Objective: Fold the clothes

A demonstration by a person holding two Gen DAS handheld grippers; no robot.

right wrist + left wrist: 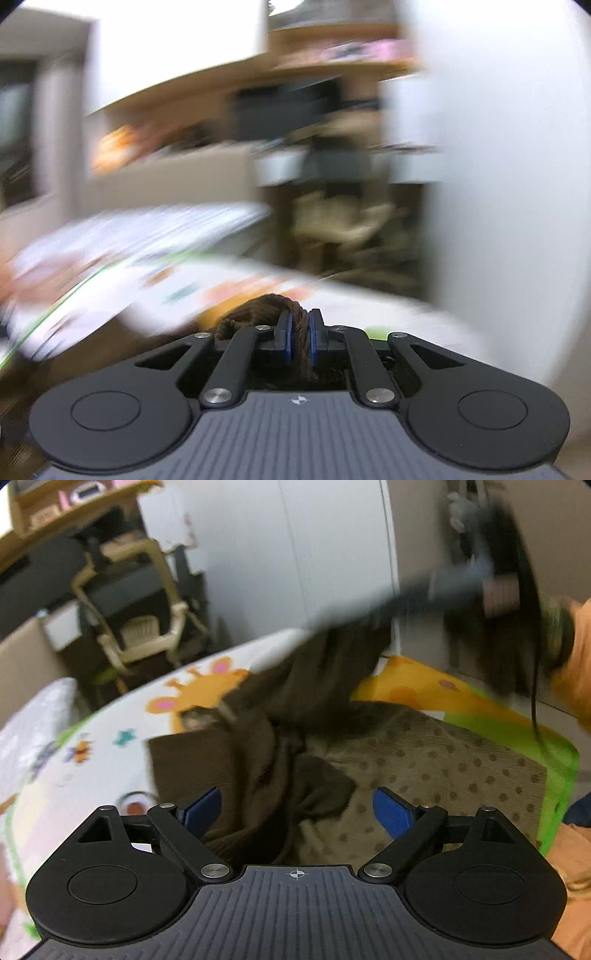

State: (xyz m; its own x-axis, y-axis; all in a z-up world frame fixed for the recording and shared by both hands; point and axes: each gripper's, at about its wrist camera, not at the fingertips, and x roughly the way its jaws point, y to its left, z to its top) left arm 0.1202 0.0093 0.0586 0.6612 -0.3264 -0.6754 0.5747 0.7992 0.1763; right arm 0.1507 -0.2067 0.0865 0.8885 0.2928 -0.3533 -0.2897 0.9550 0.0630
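A dark brown knitted garment lies crumpled on a colourful play mat, one end pulled up toward the upper right. My left gripper is open, blue pads spread wide above the brown cloth and touching nothing. In the left wrist view my right gripper is a blurred shape at the upper right, lifting that raised end. In the right wrist view my right gripper is shut on a bunched fold of the brown garment. A dotted olive cloth lies spread under the brown one.
A beige plastic chair and dark furniture stand beyond the mat's far edge. A white wall panel rises behind. An orange sleeve of a person shows at the right. The right wrist view is heavily blurred.
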